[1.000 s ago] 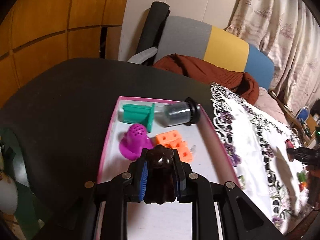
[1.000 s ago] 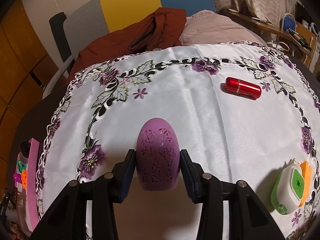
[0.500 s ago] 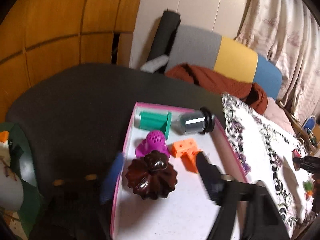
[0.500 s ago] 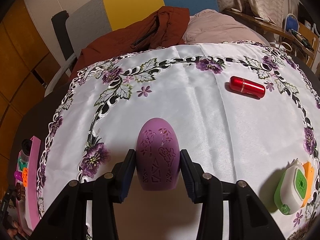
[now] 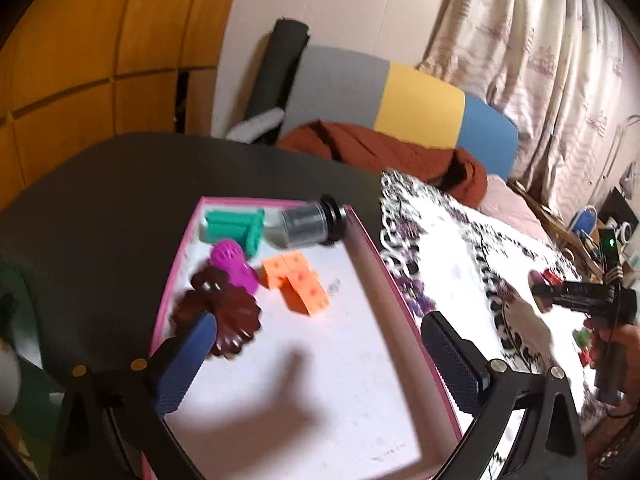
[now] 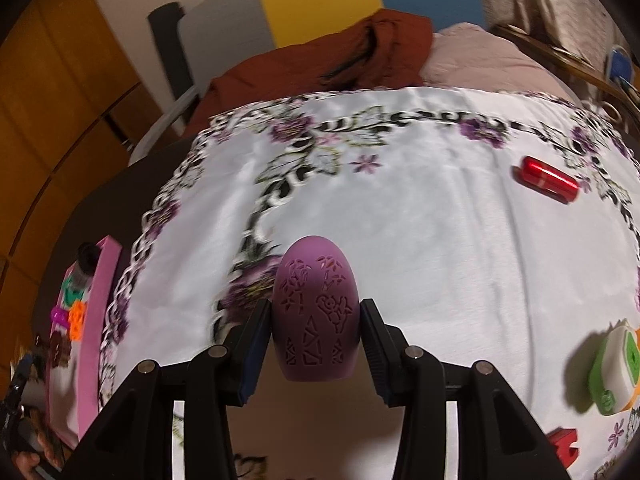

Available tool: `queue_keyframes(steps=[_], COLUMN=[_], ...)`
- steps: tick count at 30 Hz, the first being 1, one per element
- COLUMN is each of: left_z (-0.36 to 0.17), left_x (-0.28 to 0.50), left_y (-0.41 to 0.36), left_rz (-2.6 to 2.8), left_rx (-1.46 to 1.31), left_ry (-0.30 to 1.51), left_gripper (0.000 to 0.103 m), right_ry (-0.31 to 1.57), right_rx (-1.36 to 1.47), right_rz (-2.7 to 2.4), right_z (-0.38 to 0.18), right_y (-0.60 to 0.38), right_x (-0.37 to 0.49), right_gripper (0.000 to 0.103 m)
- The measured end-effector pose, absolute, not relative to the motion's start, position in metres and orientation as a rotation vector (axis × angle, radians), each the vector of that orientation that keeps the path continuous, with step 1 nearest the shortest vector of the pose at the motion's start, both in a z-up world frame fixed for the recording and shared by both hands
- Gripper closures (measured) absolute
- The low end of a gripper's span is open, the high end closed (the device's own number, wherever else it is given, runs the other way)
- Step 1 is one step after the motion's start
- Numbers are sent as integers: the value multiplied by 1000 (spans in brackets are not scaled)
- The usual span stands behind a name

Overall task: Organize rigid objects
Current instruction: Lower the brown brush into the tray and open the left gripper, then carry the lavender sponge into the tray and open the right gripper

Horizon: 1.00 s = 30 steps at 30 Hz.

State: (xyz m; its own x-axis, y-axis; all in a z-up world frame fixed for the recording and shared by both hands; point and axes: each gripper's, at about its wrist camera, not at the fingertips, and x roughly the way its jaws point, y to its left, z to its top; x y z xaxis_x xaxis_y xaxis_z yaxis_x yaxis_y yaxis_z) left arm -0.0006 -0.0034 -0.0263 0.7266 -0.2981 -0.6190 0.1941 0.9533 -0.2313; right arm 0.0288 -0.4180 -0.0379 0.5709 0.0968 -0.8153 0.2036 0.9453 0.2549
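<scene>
left gripper (image 5: 316, 352) stood spread wide over the pink tray (image 5: 372, 248); its jaws had just been opening, nothing between them. brown mould (image 5: 224, 316) lay on the tray floor by the left rim, just ahead of the left pad, not gripped. beyond it, toward the far rim: magenta piece (image 5: 234, 266) touching the mould, green piece (image 5: 236, 228) near the far left corner, grey jar (image 5: 308, 226) on its side at the far right corner, orange blocks (image 5: 298, 284) near mid-tray. tray sat on the dark table (image 5: 100, 208), beside the cloth's left edge.

right gripper (image 6: 316, 340) pinched the purple egg (image 6: 316, 312) between both pads, above the flowered cloth (image 6: 420, 240). red tube (image 6: 550, 179) lay near the cloth's far right edge; green-white case (image 6: 614, 372) at the right edge, near side.
</scene>
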Motion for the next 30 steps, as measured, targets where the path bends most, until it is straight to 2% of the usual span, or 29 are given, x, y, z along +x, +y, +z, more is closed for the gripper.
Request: queue_keyframes(steps=[16, 30], left_z=[-39, -46], left_x=[-6, -7], left_y=[9, 18], left_rz=[-268, -245], left_rx=[-176, -168], left_ry=[756, 775], left_gripper=[0, 0], right_ry=[1029, 990], right_rx=[295, 204], right_rz=[226, 398], right_z=[-47, -20], right_y=[-283, -172], right_x=[29, 65], right_gripper=[59, 59])
